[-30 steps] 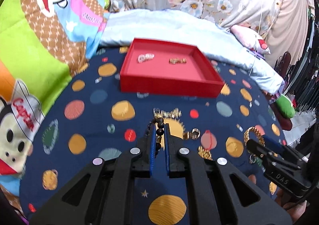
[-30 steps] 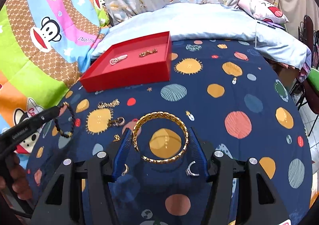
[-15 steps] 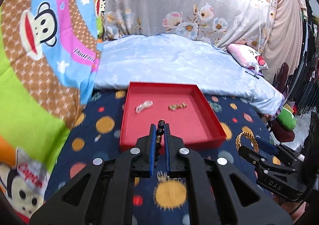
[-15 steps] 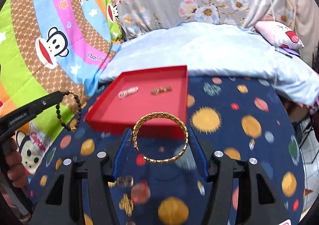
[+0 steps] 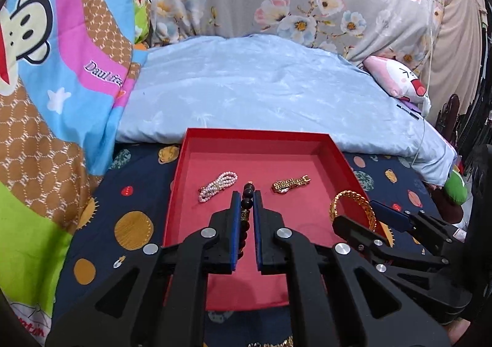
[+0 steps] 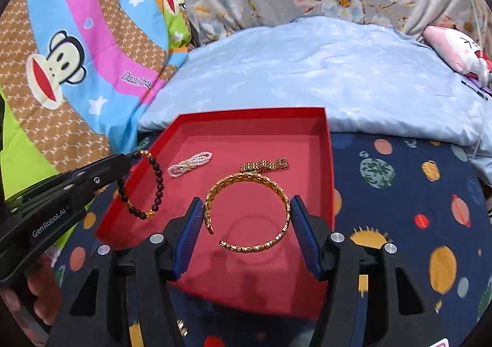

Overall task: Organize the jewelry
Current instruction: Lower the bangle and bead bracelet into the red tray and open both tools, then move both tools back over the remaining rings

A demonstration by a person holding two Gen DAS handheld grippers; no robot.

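red tray [image 5: 335, 156]: pearl strand [image 5: 217, 185], gold watch band [image 5: 289, 184] already in | left tongs [image 5: 245, 218] pinched dark bead bracelet [image 6: 144, 184], right tongs [image 6: 247, 222] clamped gold bangle [image 6: 249, 211], both above tray, unreleased | gold bits lay outside near edge [image 5: 270, 344]

**Two bracelets held over the red tray, two pieces lying inside**

You have a dark beaded bracelet [image 6: 144, 187] with a few gold beads hanging as a loop over the left edge of the red tray [image 6: 329, 168]. Your open gold woven bangle [image 6: 247, 211] sits level above the tray floor. Inside, a folded pearl strand [image 6: 190, 165] lies left, a gold link band [image 6: 264, 165] right, well apart.
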